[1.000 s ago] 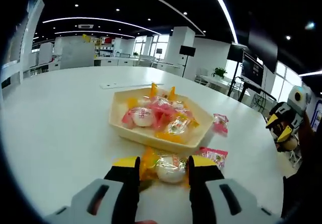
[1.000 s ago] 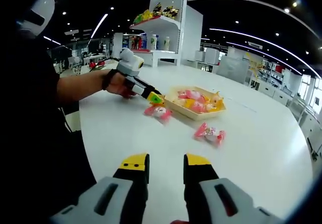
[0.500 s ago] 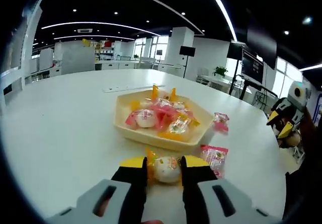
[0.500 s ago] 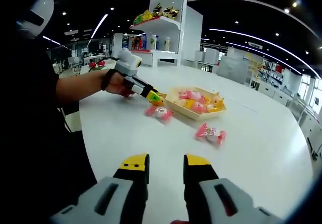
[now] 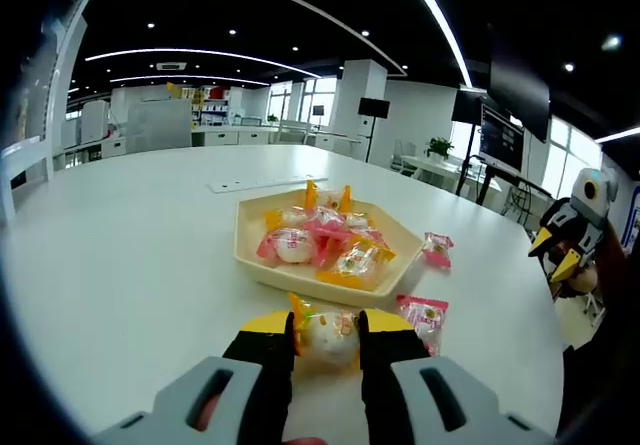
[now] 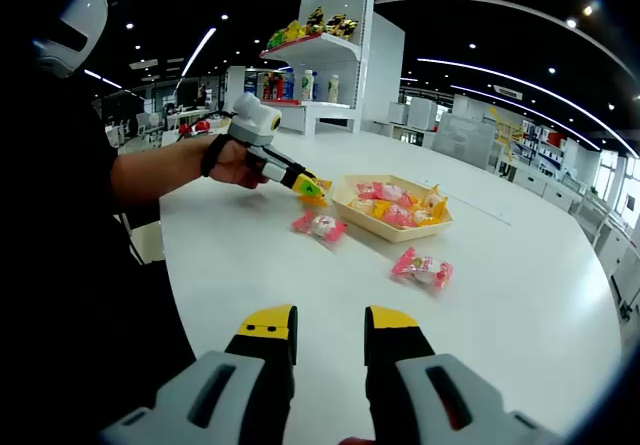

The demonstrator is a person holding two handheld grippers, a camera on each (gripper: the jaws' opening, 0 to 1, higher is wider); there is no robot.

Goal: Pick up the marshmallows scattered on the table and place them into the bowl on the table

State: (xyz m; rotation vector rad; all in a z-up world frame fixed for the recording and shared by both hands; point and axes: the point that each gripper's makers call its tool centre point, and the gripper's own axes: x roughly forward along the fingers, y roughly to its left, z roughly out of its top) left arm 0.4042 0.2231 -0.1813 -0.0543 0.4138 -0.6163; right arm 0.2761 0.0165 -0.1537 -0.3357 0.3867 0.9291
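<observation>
Left claw (image 5: pixel 325 331) first: its yellow-tipped jaws are clamped onto a marshmallow in a yellow wrapper (image 5: pixel 326 333), the white sweet squeezed right between the tips and held just short of the bowl's near rim. Seen from the right gripper view, that same claw (image 6: pixel 308 187) is off the white worktop (image 6: pixel 300 285), a hand (image 6: pixel 237 161) behind it, the yellow sweet (image 6: pixel 314 190) pinched at its tip just beside the bowl's left edge.

Right claw (image 6: pixel 318 327) now: jaws parted, nothing between them, only bare worktop under the gap, and it hangs well back from all the sweets.

Just right of the left claw lies a pink-wrapped marshmallow (image 5: pixel 425 314) flat on the worktop, close to the bowl's near corner. Beyond it sits the cream, angular bowl (image 5: pixel 262 266), already heaped with pink and yellow wrapped sweets (image 5: pixel 320 240). Past the bowl's right side a second pink-wrapped marshmallow (image 5: pixel 436 248) rests on the worktop, apart from the rim.

Far off, a white shelf unit (image 6: pixel 318 50) carries coloured goods.
</observation>
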